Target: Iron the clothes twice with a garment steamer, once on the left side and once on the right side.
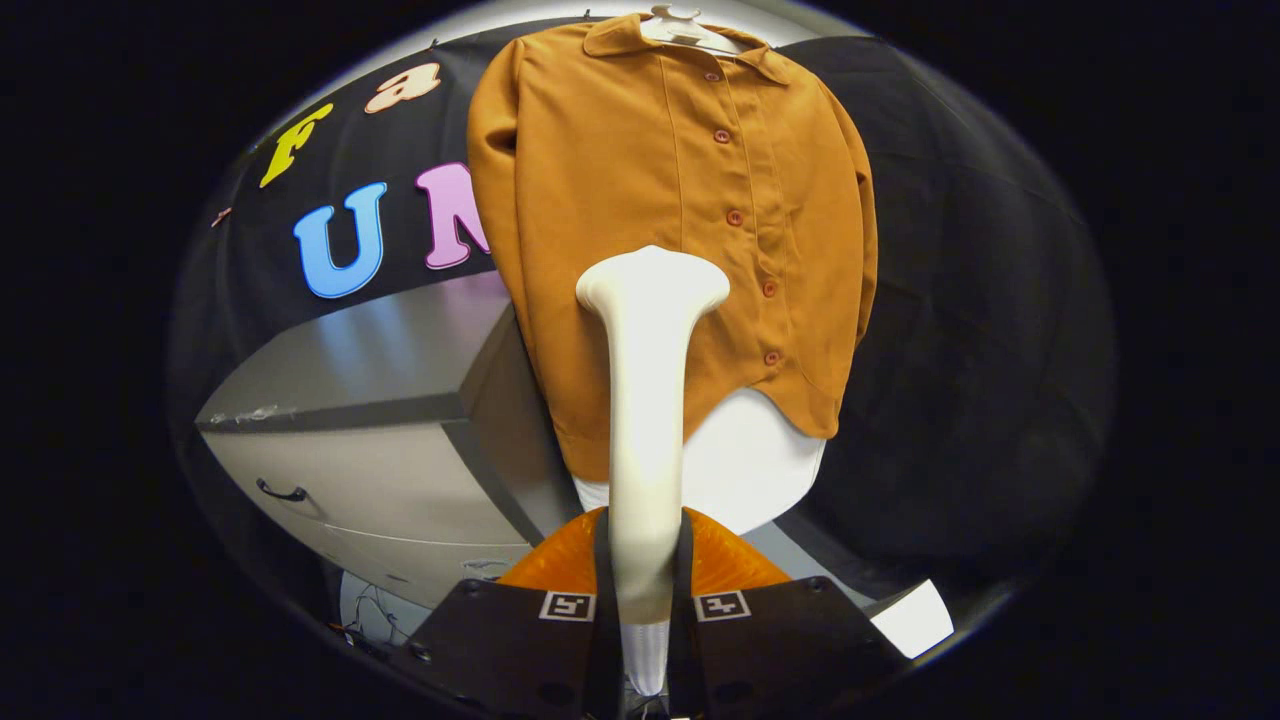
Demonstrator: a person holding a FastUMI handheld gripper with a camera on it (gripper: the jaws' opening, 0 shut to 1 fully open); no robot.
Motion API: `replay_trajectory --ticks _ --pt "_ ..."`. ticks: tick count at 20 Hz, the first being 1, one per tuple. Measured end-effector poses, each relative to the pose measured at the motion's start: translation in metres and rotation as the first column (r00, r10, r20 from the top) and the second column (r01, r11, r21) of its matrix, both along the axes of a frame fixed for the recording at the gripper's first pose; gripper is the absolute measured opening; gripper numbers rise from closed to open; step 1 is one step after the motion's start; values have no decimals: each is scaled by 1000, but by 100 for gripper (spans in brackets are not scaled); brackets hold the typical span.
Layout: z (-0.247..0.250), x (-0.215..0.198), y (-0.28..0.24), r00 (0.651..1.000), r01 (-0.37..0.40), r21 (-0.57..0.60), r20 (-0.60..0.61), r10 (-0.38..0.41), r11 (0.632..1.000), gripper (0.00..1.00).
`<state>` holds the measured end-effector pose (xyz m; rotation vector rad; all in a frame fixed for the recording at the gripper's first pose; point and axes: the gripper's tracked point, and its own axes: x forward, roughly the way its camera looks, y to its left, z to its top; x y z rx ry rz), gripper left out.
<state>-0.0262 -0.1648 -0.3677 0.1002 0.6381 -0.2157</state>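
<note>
A brown buttoned shirt [640,200] hangs on a white hanger [680,25] against the black cloth wall, front facing me. My gripper [645,600] is shut on the white garment steamer [650,400], both fingers pressing its handle. The steamer rises upright from between the fingers, and its flared head [652,282] sits in front of the shirt's lower middle, left of the button row. I cannot tell whether the head touches the cloth. The steamer's orange base [725,560] bulges just beyond the fingers.
A grey cabinet [400,440] with drawers and a dark handle [280,492] stands to the left of the shirt. Something white [750,470] hangs below the shirt's hem. A white sheet [915,620] lies low on the right. Black cloth covers the right side.
</note>
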Motion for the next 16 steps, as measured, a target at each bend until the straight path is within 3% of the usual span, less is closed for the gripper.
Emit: replay_trajectory --ticks 4,8,16 --pt "-13 -25 8 999 -3 4 -32 3 1000 21" --pt "2 -36 18 1000 -28 -4 10 28 1000 21" --pt "107 -20 21 973 -41 -48 225 51 998 21"
